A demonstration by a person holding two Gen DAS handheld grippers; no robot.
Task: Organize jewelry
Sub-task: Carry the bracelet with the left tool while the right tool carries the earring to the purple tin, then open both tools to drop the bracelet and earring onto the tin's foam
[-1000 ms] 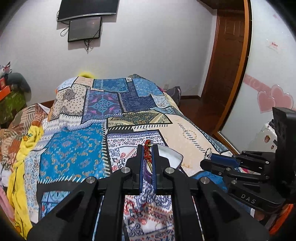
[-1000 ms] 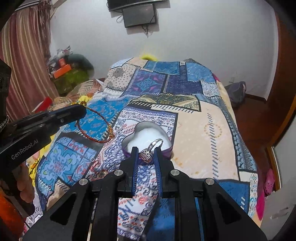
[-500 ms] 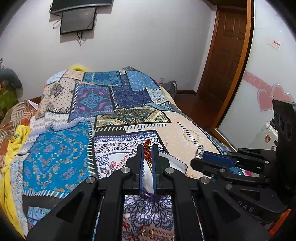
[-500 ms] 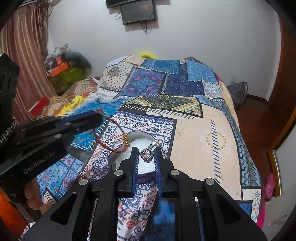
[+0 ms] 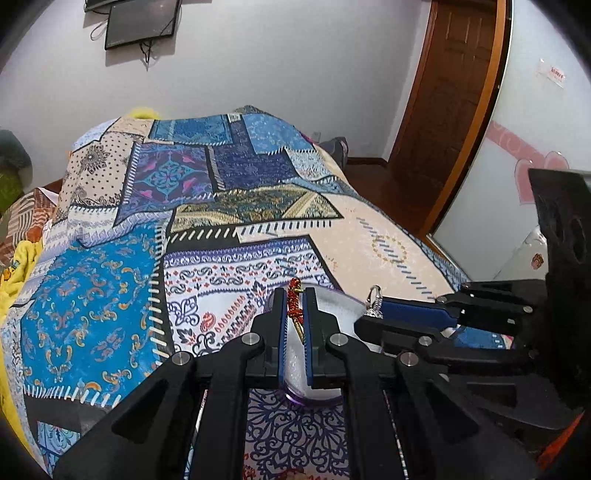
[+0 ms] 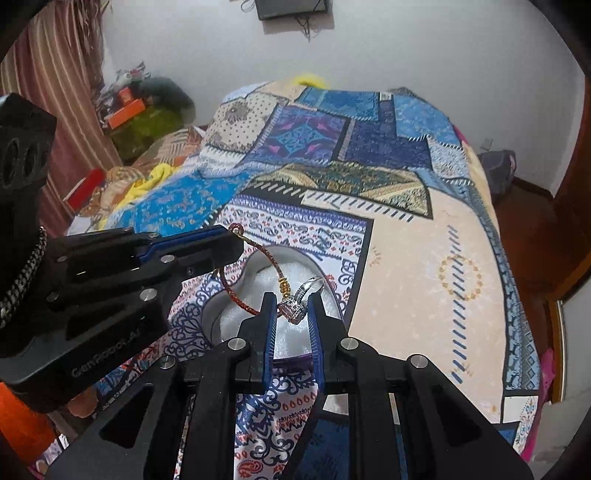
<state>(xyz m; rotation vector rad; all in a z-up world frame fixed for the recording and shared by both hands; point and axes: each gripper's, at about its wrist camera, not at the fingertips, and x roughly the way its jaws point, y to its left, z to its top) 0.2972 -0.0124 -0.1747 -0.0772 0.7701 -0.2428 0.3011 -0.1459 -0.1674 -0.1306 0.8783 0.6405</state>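
Here, a bed (image 5: pixel 369 236) spread with a patchwork quilt of blue, cream and purple printed panels fills most of what I see, with a dark wall-mounted screen (image 5: pixel 142 20) on the white wall behind it, a brown wooden door (image 5: pixel 454 92) to the right, and a heap of clothes and an orange box (image 6: pixel 127 109) by the striped curtain on the far left. On the quilt just under my tips sits a heart-shaped box with a purple rim and white foam lining (image 6: pixel 229 317); each of my two tools partly hides it from the other's camera. My left gripper (image 5: pixel 296 301) has its jaws pressed together on a thin red cord bracelet with small gold beads (image 6: pixel 273 273), pinched near its knot, so the loop hangs down over the box's white interior and crosses in front of my right tips. My right gripper (image 6: pixel 292 305) has its jaws clamped, only slightly apart, on a silver ring set with a cluster of clear stones (image 6: pixel 297 301), held above the foam just beside the bracelet's gold beads. I cannot tell whether either piece touches the lining.
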